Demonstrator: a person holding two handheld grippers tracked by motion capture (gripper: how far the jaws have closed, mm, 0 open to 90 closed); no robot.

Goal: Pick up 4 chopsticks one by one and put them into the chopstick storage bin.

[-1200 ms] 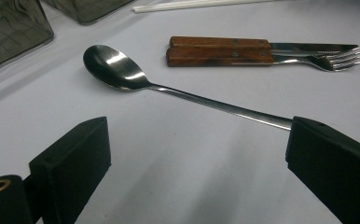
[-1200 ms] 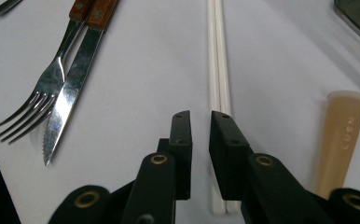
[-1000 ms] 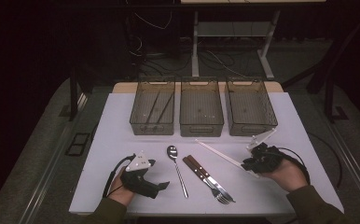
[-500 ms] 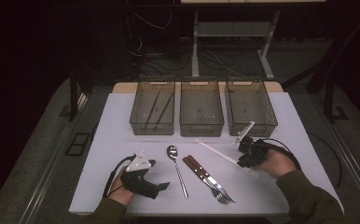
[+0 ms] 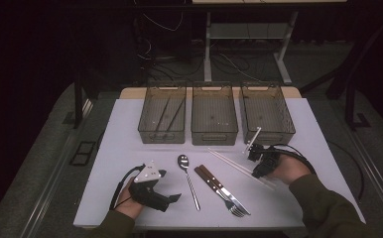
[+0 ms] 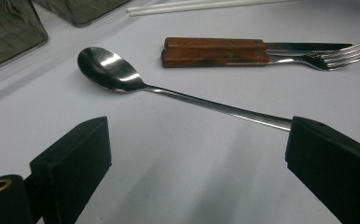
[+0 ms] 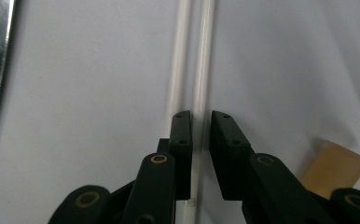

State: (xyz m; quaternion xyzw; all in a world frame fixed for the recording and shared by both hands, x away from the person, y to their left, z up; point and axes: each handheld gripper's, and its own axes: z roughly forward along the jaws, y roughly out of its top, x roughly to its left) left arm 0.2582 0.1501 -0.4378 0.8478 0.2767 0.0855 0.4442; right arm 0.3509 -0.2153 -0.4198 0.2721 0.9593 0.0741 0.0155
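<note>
Since the earlier frame, the right gripper (image 5: pixel 254 151) has moved from near the right edge of the table (image 5: pixel 130 129) toward its middle, and it is now over the white chopsticks (image 5: pixel 229 162). The left gripper (image 5: pixel 172 197) has not changed its place.

The chopsticks lie flat as a pair, side by side, on the right half of the table, in front of the right bin (image 5: pixel 268 113). Their long axis runs diagonally: one end points toward the middle bin (image 5: pixel 214 115), the other toward the front right corner. In the right gripper view the jaws of the right gripper (image 7: pixel 201 123) stand almost closed around one chopstick (image 7: pixel 201 60), while the other stick (image 7: pixel 179 60) passes just beside the left jaw. If the pads already press the stick, I cannot tell. The right hand (image 5: pixel 288 169) comes in from the front right, with the gripper tilted down.

The left hand (image 5: pixel 130 198) rests near the front left corner. Its gripper lies level and points to the right, toward the spoon (image 5: pixel 188 179). Its jaws are wide open, and the spoon handle (image 6: pixel 215 107) runs across between them, farther off.
</note>
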